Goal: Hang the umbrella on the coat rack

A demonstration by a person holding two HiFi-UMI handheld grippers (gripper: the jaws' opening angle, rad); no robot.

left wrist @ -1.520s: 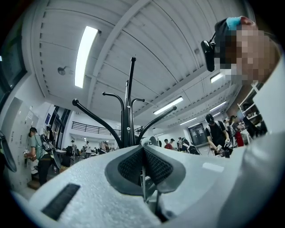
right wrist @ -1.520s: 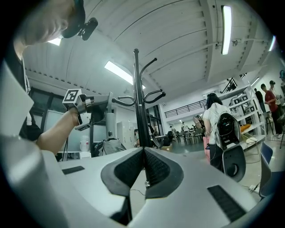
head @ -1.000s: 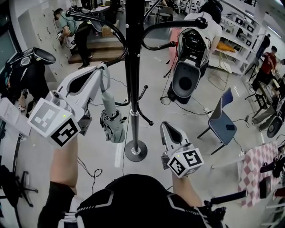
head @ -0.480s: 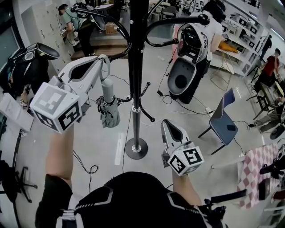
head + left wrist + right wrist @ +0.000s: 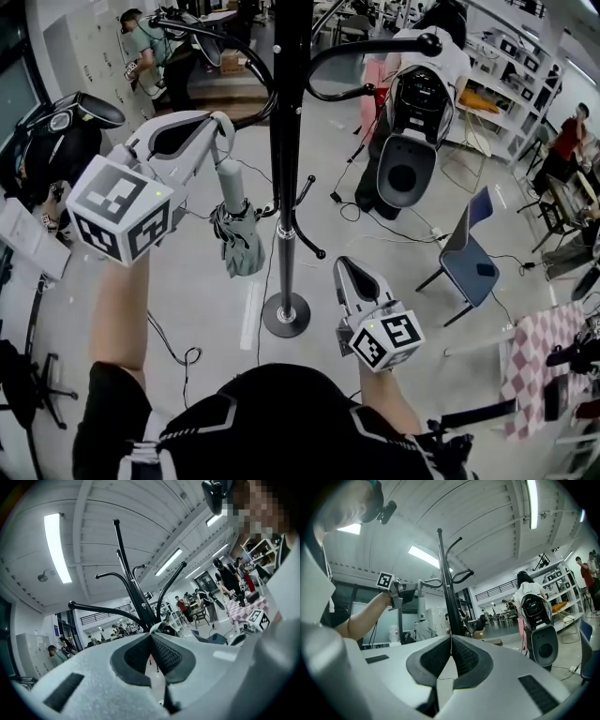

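Closest to us, the right hand-held gripper [image 5: 348, 266] sits low in front of our body, its jaws pressed together with nothing between them, pointing toward the base of the coat rack [image 5: 285, 141]. Higher and to the left, our left hand-held gripper [image 5: 223, 124] is raised, its jaws closed on the top end of the folded grey umbrella [image 5: 240, 240]. It most likely pinches a strap, since its own view shows the pads meeting with nothing thick between them. The umbrella dangles handle-up below the jaw tips, clear of the floor [image 5: 206, 300]. It hangs just left of the rack's pole, near the short lower hooks [image 5: 301, 194] and below the long upper arms [image 5: 375, 43]. We cannot tell whether it touches any hook. By our reading, the umbrella is picked up and is at the rack, but the hanging itself is not yet done. Its loop has to go over a hook, and then the jaws must let go.
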